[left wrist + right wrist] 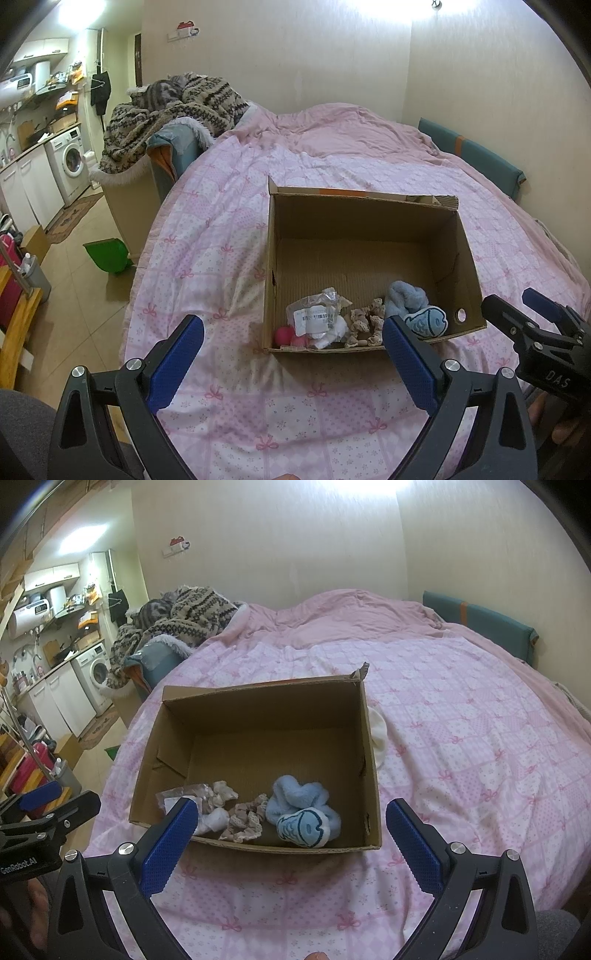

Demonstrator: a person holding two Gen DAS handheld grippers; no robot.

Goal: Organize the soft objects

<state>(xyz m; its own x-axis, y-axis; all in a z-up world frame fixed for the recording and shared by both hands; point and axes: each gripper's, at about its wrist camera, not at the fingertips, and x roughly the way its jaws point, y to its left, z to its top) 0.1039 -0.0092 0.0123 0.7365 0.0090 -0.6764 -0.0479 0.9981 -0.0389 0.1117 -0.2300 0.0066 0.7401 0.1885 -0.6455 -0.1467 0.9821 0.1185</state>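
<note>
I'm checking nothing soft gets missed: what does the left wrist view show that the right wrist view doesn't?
Only the left wrist view shows the pink balls in the cardboard box's near corner. Only the right wrist view shows a white soft item on the bed outside the box's right wall. Both show the blue fish toy, blue fluffy cloth, lace scrunchies, plastic packet, and both open claws.

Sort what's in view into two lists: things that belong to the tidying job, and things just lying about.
Belongs to the job:
cardboard box
blue fluffy cloth
fish toy
lace pieces
plastic packet
pink balls
white cloth beside the box

Lying about:
patterned blanket
washing machine
green dustpan
</note>
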